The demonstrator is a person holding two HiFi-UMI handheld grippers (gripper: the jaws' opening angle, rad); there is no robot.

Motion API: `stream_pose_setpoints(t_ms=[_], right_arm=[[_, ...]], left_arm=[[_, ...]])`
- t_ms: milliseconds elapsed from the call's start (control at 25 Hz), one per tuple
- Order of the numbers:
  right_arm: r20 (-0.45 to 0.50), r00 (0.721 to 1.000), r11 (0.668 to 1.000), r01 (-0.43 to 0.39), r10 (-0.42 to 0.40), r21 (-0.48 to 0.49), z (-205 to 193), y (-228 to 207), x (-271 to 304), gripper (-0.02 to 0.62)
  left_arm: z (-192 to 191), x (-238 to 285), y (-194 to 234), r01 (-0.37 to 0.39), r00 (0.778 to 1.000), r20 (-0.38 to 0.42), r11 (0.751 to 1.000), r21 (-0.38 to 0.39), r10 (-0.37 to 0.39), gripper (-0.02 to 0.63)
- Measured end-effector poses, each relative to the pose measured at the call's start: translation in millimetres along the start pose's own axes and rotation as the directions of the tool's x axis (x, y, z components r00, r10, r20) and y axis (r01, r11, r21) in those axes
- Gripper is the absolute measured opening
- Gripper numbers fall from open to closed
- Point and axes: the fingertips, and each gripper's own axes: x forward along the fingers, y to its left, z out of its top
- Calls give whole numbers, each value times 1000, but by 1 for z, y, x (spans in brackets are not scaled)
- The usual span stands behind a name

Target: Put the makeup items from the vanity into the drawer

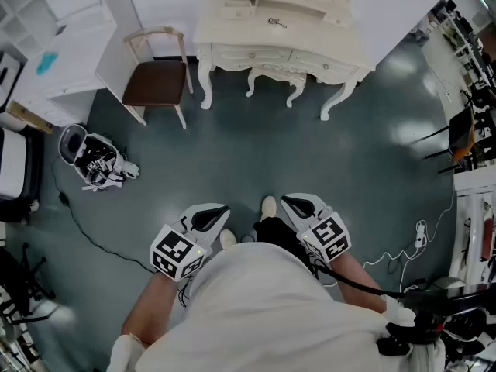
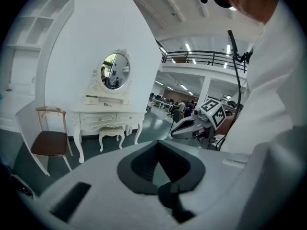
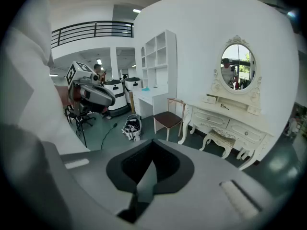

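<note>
You stand on the open floor with the task not yet begun. The left gripper (image 1: 222,211) and the right gripper (image 1: 287,201) are held low against your body, tips pointing forward. Each gripper's own view shows its jaws drawn together with nothing between them. The cream vanity (image 1: 341,43) stands well ahead of both grippers, across a bare stretch of floor. It lies a little right of the left gripper's line and roughly straight out from the right one. One small dark item (image 1: 277,22) lies on the vanity top, too far off to tell what kind of makeup it is. It sits below the oval mirror (image 3: 238,66) and beside a small raised drawer box (image 1: 239,9). No other loose item can be made out from here. The front drawers (image 1: 252,55) under the top look closed, and a padded stool (image 1: 277,77) is tucked between the vanity legs. Ahead and to the left of the left gripper stands a wooden chair with a brown seat (image 1: 155,80). Nearer on that side a grey bag (image 1: 97,161) slumps on the floor. Judged from this, all the work is left. You have to cross to the vanity, open a drawer, pick up the item, place it inside and close the drawer.
</note>
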Motion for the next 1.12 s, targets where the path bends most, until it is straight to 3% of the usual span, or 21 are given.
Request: stream_pose_setpoints(t_ms=[280,840,1120], right_arm=[[2,1000,1000,2,-2,19,-5,-33,5,0],[51,997,998,-59,60,-35,49,-205,59,7],[62,995,996,-80,82,-34,66,-252,94,40]], left_arm=[[15,37,9,19,1000,0,1000,-13,-19,2],[127,155,84,-62,997,-48,997,45,64,2],[153,186,127,-93,995,-40,995,43,94,2]])
